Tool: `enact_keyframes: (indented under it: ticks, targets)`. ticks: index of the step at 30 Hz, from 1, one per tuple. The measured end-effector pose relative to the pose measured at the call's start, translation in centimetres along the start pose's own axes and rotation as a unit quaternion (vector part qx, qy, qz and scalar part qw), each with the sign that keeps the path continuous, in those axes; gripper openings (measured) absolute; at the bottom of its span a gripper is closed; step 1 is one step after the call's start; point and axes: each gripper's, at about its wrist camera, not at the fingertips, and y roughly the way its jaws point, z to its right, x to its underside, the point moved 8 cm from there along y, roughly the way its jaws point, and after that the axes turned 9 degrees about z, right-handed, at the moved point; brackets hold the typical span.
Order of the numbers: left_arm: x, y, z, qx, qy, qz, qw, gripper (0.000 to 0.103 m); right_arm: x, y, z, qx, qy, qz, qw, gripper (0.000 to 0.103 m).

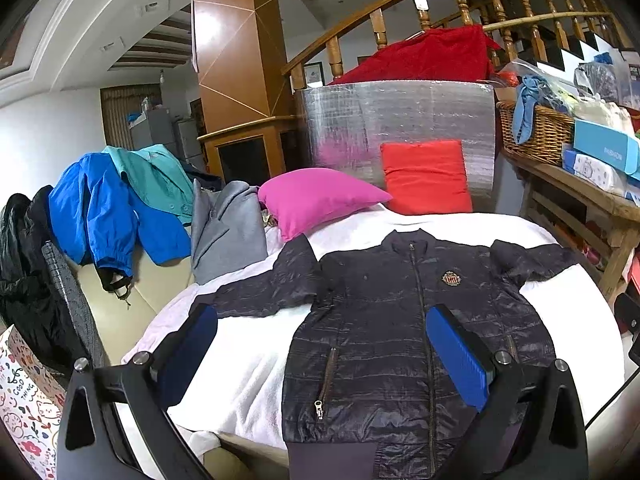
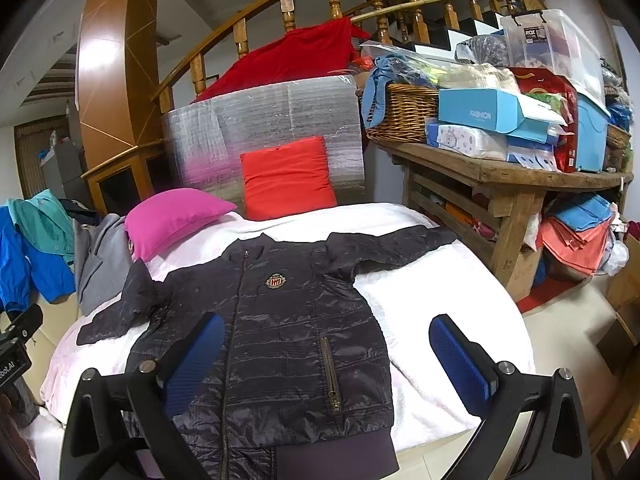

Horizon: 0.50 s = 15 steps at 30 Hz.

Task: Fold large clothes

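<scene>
Jacket [image 1: 384, 320], dark quilted, lies flat and face up on the white blanket [image 1: 248, 352] over the bed, zip closed, both sleeves spread out to the sides, crest badge [image 1: 451, 279] on the chest. Hem hangs at the near edge of the bed.

Left gripper [image 1: 322, 344]: blue-padded fingers [image 1: 460, 354] wide apart, holding nothing, poised above the jacket's lower half. Right gripper [image 2: 326, 354]: fingers [image 2: 460, 360] likewise spread, nothing between them, above the hem and the pocket zip [image 2: 331, 372].

At the head of the bed: magenta pillow [image 1: 316, 198] beside an orange-red cushion [image 1: 426, 176], the cushion leaning on a silver foil-faced panel [image 1: 400, 120].

Left of the bed, draped over a seat back: blue jacket [image 1: 100, 212], teal garment [image 1: 156, 176], grey garment [image 1: 226, 228].

Containers, right side, on the wooden worktop [image 2: 500, 168]: wicker basket [image 2: 404, 114] with blue cloth [image 2: 380, 80] spilling over its rim; pale blue box [image 2: 484, 112] lettered FASHION, stacked on patterned packs; clear lidded tub [image 2: 548, 46], contents unclear. Under the worktop, folded orange and blue cloths [image 2: 576, 232].
</scene>
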Motion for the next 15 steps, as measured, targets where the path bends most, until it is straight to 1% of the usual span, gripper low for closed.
enact_keyframes:
  ticks: [15]
  targets:
    - [-0.09, -0.12, -0.28, -0.005, 0.000, 0.005, 1.0000, 0.103, 0.23, 0.15, 0.23, -0.001, 0.004, -0.005, 1.000, 0.103]
